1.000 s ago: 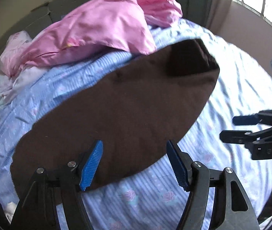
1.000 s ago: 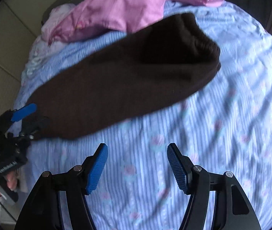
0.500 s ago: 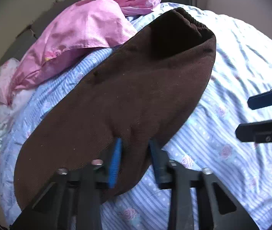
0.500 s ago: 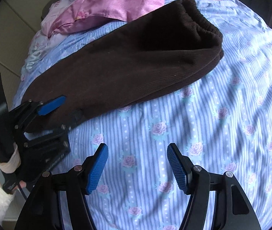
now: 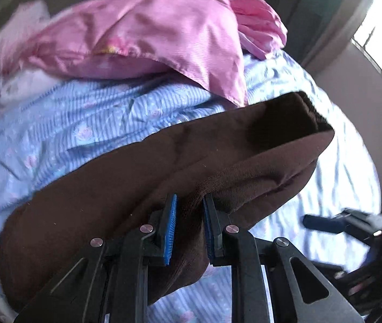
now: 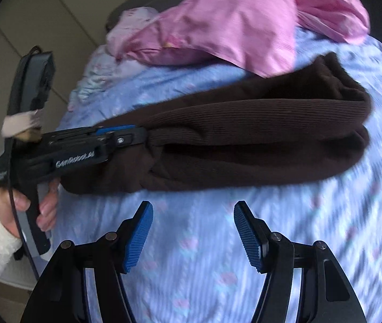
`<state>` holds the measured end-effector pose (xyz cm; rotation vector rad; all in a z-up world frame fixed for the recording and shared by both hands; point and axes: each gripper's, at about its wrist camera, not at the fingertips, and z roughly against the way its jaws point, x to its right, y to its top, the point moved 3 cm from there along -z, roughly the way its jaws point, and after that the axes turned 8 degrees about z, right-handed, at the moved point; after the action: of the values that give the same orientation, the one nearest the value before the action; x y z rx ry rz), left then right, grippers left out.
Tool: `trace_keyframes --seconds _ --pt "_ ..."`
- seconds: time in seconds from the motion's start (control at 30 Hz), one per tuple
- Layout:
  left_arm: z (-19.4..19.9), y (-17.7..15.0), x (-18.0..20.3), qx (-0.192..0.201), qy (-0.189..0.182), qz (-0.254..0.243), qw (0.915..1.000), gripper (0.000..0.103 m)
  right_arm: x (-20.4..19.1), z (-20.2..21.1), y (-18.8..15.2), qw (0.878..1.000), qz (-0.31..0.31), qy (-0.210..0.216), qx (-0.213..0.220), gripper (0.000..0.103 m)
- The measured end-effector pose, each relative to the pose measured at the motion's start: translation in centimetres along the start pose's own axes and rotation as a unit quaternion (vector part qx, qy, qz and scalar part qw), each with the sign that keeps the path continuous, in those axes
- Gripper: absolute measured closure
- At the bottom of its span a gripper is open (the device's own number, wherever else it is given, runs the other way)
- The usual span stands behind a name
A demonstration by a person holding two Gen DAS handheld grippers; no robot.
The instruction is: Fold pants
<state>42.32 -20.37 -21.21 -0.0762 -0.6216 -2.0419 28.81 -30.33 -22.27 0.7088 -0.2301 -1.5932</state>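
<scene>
From the left wrist we see our left gripper (image 5: pixel 189 226) clamped tight on a pinch of the brown pants (image 5: pixel 137 188) — a ridge of cloth stands between the blue pads and the near edge is lifted off the blue floral sheet (image 5: pixel 56 140). The pants run away from the fingers, up and to the right, ending at the gathered waistband (image 5: pixel 311 118) near the pink pillow (image 5: pixel 150 35). The right gripper (image 5: pixel 325 222) shows at the right edge, off the cloth.

From the right wrist the long axis lies across the view: the left gripper (image 6: pixel 137 134) bites the pants (image 6: pixel 258 145) at their left end, the waistband (image 6: pixel 346 86) far to the right. Our right gripper (image 6: pixel 193 234) stands about half open with its jaws closing slightly, nothing between them, only sheet (image 6: pixel 191 269) below. The pants lie just ahead of its fingers, beyond the tips. We judge the left hand alone has the cloth — the right is nearer the lower long edge and would have to reach forward to take it.
</scene>
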Motion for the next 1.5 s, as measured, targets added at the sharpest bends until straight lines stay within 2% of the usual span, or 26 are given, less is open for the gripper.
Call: trace_keyframes --seconds 0.17,0.3,0.4,0.47,0.57,0.63,0.73,0.77,0.8,0.9,1.03,1.1,1.27,1.3,1.37,1.43,1.5 --pt "-0.8 0.5 -1.3 -0.039 -0.039 0.037 0.9978 0.083 -1.8 -3.0 2.7 0.998 0.024 0.049 -0.004 0.046" --pt "-1.0 0.8 -1.4 -0.042 -0.035 0.029 0.9981 0.082 -3.1 -5.2 3.4 0.996 0.044 0.081 -0.021 0.047" --pt "-0.9 1.1 -1.6 -0.04 -0.033 0.022 0.9984 0.083 -4.4 -6.9 3.3 0.992 0.042 0.108 -0.04 0.056" --pt "-0.8 1.3 -1.8 -0.038 -0.033 0.02 0.9985 0.083 -5.2 -7.4 2.9 0.99 0.042 0.125 -0.047 0.058" --pt "-0.6 1.2 -2.0 -0.039 -0.038 0.02 0.9983 0.081 -6.5 -8.2 2.3 0.989 0.053 0.124 -0.055 0.06" --pt "-0.3 0.9 -2.0 -0.041 -0.039 0.02 0.9982 0.077 -6.8 -8.7 2.2 0.99 0.052 0.117 -0.053 0.068" --pt "1.3 0.4 -2.2 -0.036 -0.045 0.026 0.998 0.063 -6.6 -9.3 2.3 0.991 0.024 0.115 -0.058 0.078" --pt "2.2 0.3 -2.4 -0.024 -0.043 0.029 0.9984 0.056 -6.5 -9.1 2.1 0.991 0.017 0.117 -0.06 0.085" --pt "3.8 0.0 -2.9 0.004 -0.024 0.032 0.9992 0.045 -6.4 -8.8 2.0 0.991 0.015 0.122 -0.059 0.087" --pt "6.0 -1.0 -3.7 0.044 0.016 0.018 0.9988 0.039 -6.4 -6.5 0.6 0.989 -0.017 0.138 -0.052 0.088" --pt "4.6 -3.6 -4.9 0.006 0.059 0.014 0.9982 0.039 -7.2 -5.3 -1.0 0.991 -0.035 0.12 -0.053 0.089" --pt "3.2 -5.0 -5.7 -0.011 0.089 0.014 0.9958 0.039 -7.7 -5.8 -1.9 0.991 -0.034 0.107 -0.069 0.093" --pt "-0.6 -7.5 -6.3 -0.006 0.167 -0.037 0.9852 0.038 -7.4 -7.7 -4.4 0.988 -0.04 0.093 -0.119 0.095" --pt "-1.0 -7.7 -6.1 -0.003 0.18 -0.047 0.9825 0.036 -7.4 -8.0 -4.5 0.987 -0.039 0.088 -0.126 0.101" --pt "-1.0 -7.5 -6.1 0.001 0.189 -0.045 0.981 0.035 -7.6 -8.4 -4.5 0.986 -0.038 0.094 -0.132 0.101" --pt "0.3 -7.1 -6.0 0.006 0.181 -0.035 0.9828 0.036 -7.7 -8.1 -4.4 0.989 -0.031 0.073 -0.129 0.101" --pt "3.2 -7.0 -6.2 0.043 0.179 -0.025 0.9826 0.036 -7.6 -7.3 -4.4 0.991 -0.026 0.052 -0.122 0.099"
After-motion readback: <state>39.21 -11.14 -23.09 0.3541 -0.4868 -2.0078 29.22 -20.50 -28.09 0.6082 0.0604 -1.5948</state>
